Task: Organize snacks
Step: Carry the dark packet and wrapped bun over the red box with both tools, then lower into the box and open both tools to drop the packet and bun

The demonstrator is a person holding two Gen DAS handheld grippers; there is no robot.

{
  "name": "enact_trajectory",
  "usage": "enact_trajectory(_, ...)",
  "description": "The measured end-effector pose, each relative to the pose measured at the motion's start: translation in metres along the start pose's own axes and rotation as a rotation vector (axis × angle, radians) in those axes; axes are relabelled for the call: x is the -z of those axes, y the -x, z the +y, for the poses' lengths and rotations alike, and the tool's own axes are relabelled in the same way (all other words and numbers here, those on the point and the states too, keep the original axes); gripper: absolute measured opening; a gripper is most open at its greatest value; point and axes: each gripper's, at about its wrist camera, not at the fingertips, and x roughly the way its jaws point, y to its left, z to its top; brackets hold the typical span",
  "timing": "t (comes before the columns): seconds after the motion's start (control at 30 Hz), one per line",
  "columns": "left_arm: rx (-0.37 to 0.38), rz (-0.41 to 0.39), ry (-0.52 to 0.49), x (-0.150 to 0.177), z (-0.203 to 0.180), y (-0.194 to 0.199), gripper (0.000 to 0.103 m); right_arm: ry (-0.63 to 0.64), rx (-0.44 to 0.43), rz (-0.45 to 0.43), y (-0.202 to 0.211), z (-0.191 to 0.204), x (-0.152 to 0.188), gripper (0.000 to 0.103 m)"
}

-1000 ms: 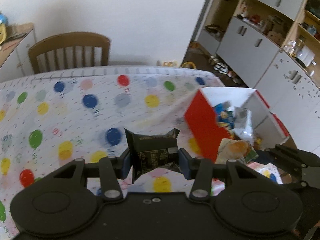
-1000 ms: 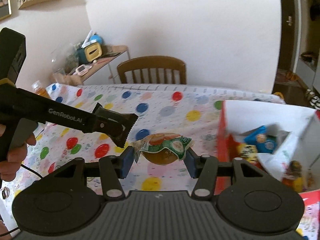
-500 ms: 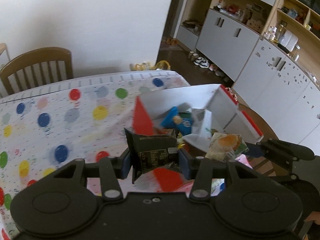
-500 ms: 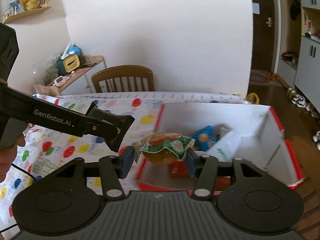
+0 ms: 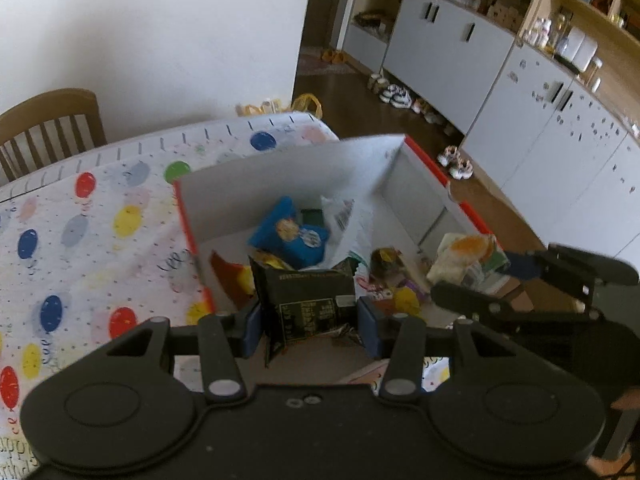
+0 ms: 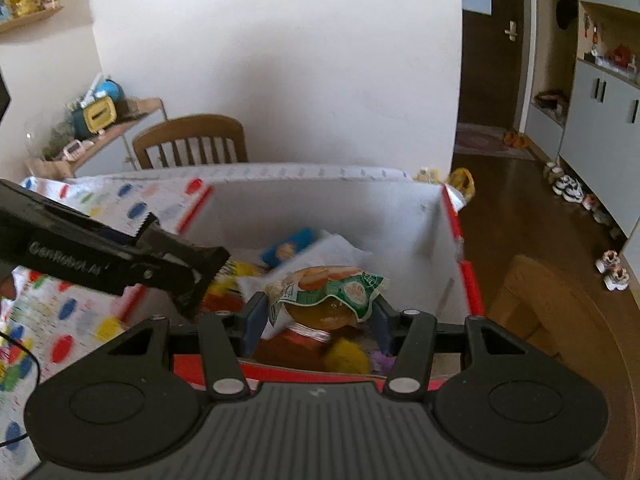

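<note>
Left gripper (image 5: pixel 309 322) pinches a dark crinkled foil snack packet with white print (image 5: pixel 308 300) between its blue pads, packet upright, held over the near part of the open white cardboard box with red outer walls (image 5: pixel 280 168). Right gripper (image 6: pixel 319 322) clamps a clear-wrapped orange snack with green-and-white printed film (image 6: pixel 332 294), also over the box, near its front red edge. In the left wrist view the right gripper sits at 3 o'clock, the orange snack at its tip. In the right wrist view the left gripper comes in from 9 o'clock, the dark packet's serrated edge at its tip.

Inside the box: a blue snack bag (image 5: pixel 290 236) toward 12 o'clock, a white paper wrapper (image 5: pixel 344 216) just beside it, yellow and red packets at 9 o'clock, all loosely piled and blurred. Box sits on a white tablecloth with coloured balloon dots (image 5: pixel 80 240). Brown wooden chair (image 6: pixel 190 142) stands behind the table at 11 o'clock; grey cabinets (image 5: pixel 452 48) at 2 o'clock.
</note>
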Motion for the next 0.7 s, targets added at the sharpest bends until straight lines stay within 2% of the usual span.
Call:
enact_trajectory(0.3,-0.047,0.086,0.012,0.006,-0.018,-0.044,0.046,0.038,0.006,0.080,-0.042,-0.018,0.000,0.053)
enact_trajectory(0.7,-0.089,0.138,0.037,0.007,-0.018,-0.066,0.047,0.095,-0.007,0.145,-0.062,-0.018,0.005,0.057)
